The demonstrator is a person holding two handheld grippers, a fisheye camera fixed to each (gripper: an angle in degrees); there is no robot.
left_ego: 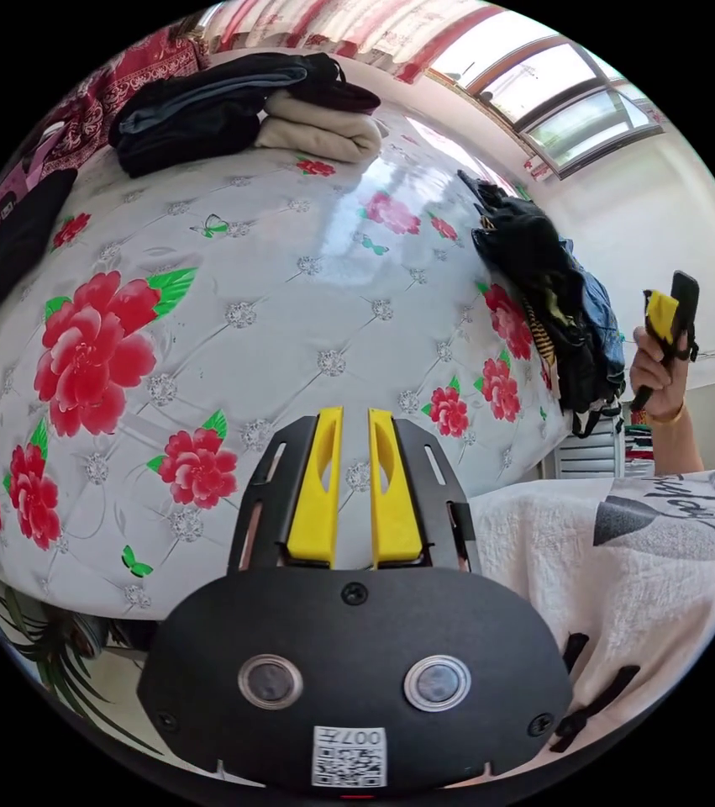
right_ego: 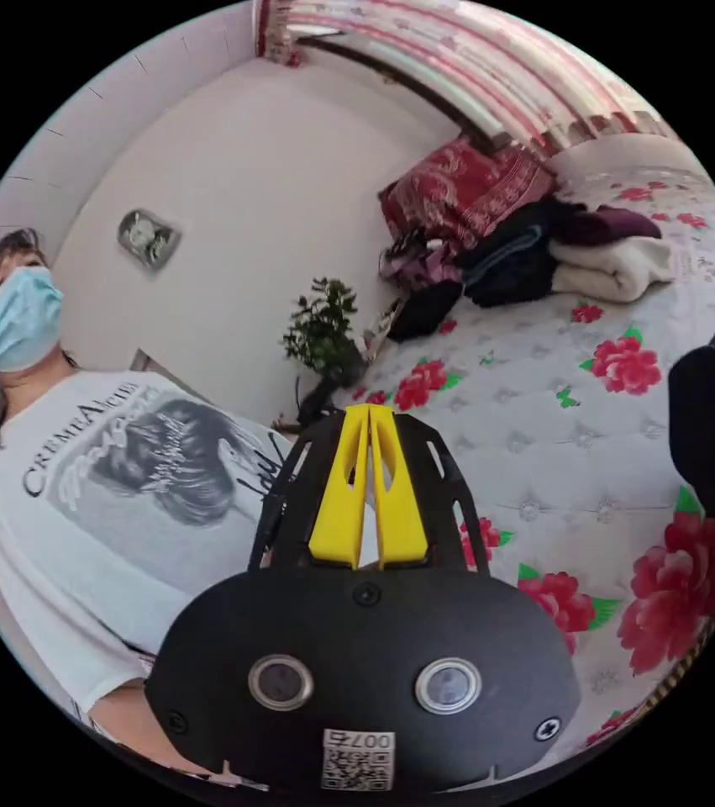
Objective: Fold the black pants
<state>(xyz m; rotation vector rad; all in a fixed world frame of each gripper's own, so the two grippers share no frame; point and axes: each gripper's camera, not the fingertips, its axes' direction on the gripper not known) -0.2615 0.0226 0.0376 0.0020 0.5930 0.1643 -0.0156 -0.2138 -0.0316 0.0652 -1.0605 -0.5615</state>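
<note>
Several dark garments lie on the bed, and I cannot tell which of them is the black pants. The likeliest is a loose heap of black and dark blue clothes (left_ego: pixel 542 277), which stretches along the bed's edge and droops over it; I can read no leg or waist direction from it. A flat black cloth (left_ego: pixel 13 244) lies lengthwise along the opposite edge. At the far end sit a folded dark stack (left_ego: pixel 206 109) and a folded cream blanket (left_ego: pixel 323 130). All rest on the white quilted mattress cover with red flowers (left_ego: pixel 290 277).

My left gripper (left_ego: pixel 355 412) hovers above bare cover, its jaws slightly apart and empty. My right gripper (right_ego: pixel 370 409), raised in a hand (left_ego: pixel 655 361) beside the heap, is clenched on nothing.
</note>
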